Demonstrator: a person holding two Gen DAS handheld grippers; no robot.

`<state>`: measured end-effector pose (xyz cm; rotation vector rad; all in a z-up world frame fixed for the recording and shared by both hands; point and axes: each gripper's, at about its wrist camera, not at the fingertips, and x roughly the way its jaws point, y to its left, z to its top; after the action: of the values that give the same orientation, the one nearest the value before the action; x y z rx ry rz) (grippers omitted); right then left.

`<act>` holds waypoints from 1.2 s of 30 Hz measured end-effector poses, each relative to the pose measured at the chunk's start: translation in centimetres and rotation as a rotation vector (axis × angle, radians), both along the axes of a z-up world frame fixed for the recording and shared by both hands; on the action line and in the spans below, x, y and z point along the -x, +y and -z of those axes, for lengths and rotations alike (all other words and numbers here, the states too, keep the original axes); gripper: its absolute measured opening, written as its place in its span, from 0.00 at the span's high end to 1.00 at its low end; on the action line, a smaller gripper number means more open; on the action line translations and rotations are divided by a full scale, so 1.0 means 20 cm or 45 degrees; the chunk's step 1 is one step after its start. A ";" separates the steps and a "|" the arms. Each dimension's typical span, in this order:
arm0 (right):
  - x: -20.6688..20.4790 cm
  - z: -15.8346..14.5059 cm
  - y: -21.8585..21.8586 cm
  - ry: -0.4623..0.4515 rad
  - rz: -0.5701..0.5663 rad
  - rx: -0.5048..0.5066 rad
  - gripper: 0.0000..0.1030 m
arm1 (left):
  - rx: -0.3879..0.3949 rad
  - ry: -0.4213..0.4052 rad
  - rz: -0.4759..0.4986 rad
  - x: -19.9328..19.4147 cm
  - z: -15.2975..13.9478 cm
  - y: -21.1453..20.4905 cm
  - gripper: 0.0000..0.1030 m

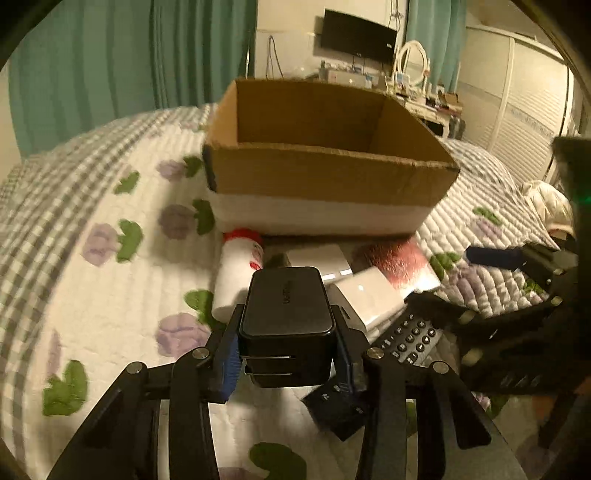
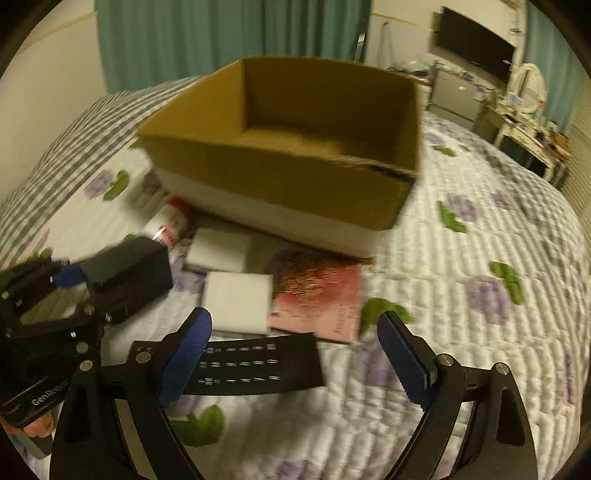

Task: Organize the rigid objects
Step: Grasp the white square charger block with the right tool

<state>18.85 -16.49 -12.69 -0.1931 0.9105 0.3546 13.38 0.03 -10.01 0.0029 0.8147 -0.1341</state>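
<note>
My left gripper (image 1: 286,354) is shut on a black plug-in charger (image 1: 286,301) and holds it above the bed, in front of the open cardboard box (image 1: 325,170). In the right wrist view the charger (image 2: 129,273) and left gripper show at the left. My right gripper (image 2: 295,354) is open and empty above a black remote (image 2: 255,363). On the quilt by the box (image 2: 288,147) lie two white blocks (image 2: 238,302), a pink booklet (image 2: 321,299) and a white bottle with a red cap (image 2: 170,221). The box looks empty.
The quilted bedspread (image 2: 480,258) with purple flowers spreads all around. A dresser with clutter, a mirror (image 1: 410,62) and a wall TV (image 1: 356,35) stand beyond the bed. Teal curtains hang behind. The right gripper shows at the right of the left wrist view (image 1: 524,266).
</note>
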 end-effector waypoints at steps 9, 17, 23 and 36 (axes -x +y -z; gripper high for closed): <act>-0.09 0.17 0.18 0.163 -0.114 0.043 0.35 | -0.050 -0.060 -0.092 -0.02 -0.02 0.08 0.59; -0.12 0.19 0.25 0.115 -0.081 0.018 0.50 | -0.046 -0.063 -0.097 -0.02 -0.01 0.09 0.59; -0.09 0.12 0.16 0.063 -0.068 -0.063 0.51 | -0.056 -0.050 -0.098 -0.01 -0.02 0.08 0.59; -0.02 -0.15 0.06 0.025 -0.077 -0.375 0.51 | -0.015 -0.120 -0.093 0.01 -0.30 0.05 0.59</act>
<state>19.30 -15.38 -9.77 0.0540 0.8622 0.5421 13.12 1.03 -4.04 -0.0092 0.7202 -0.0592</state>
